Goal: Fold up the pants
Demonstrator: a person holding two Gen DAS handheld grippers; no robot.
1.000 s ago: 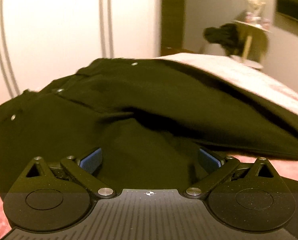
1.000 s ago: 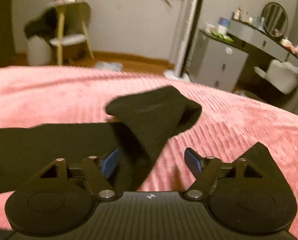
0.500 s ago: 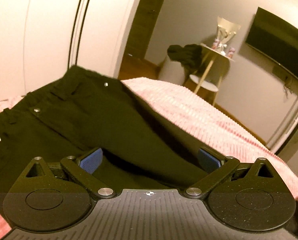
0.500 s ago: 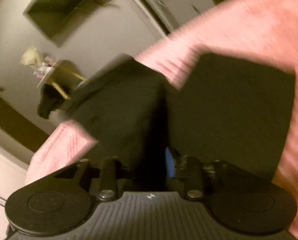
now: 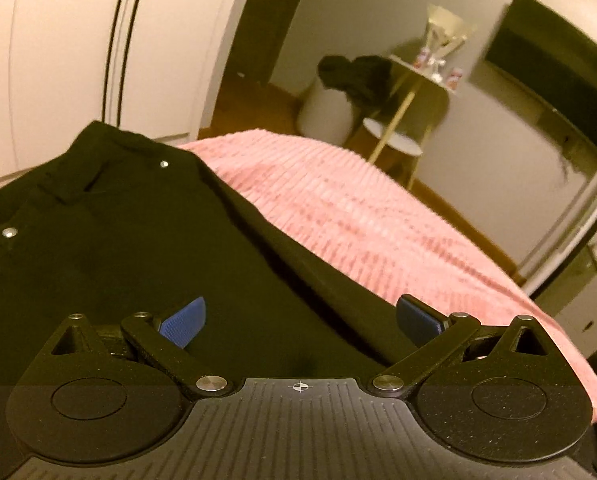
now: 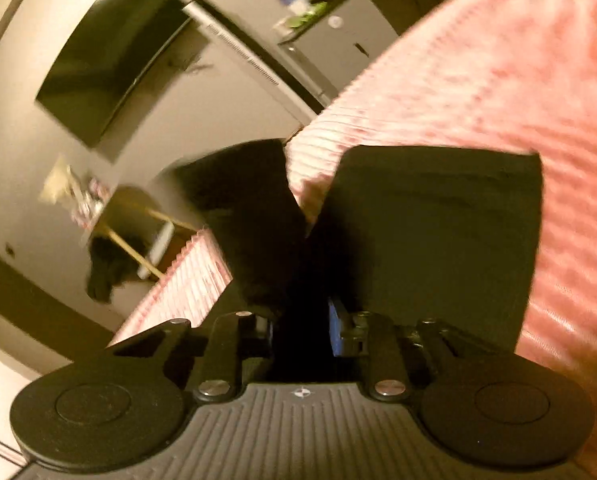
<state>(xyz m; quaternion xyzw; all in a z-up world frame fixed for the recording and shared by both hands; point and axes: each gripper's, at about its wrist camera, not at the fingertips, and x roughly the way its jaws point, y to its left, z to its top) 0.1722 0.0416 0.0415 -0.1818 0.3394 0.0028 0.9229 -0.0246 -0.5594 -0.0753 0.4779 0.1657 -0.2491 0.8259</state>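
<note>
— Plainly, is there any writing to read on the black pants [image 5: 110,248]?

— None legible. Only small metal rivets show near the waistband; the garment lies spread on the pink ribbed bed cover [image 5: 358,216], waist end toward the white wardrobe [image 5: 58,60].

— How do the left tongs [image 5: 298,322] stand?

— They hang over the pants, tilted downward, their blue pads wide apart with nothing pressed between them.

— And the right tongs [image 6: 300,330]?

— Their view is rolled strongly to one side and somewhat blurred. The jaws have just been closing and are drawn in narrow on a dark fold of the pants; the cloth seems gathered between the pads, and one leg end [image 6: 438,216] lies flat on the cover just beyond.

— What open room is there?

— A broad stretch of bare pink cover lies beside the pants on the far side. Past the bed's edge stand a small side table [image 5: 414,76] draped with a dark garment, a wall-mounted screen [image 5: 554,72], and a grey dresser [image 6: 338,52].
</note>
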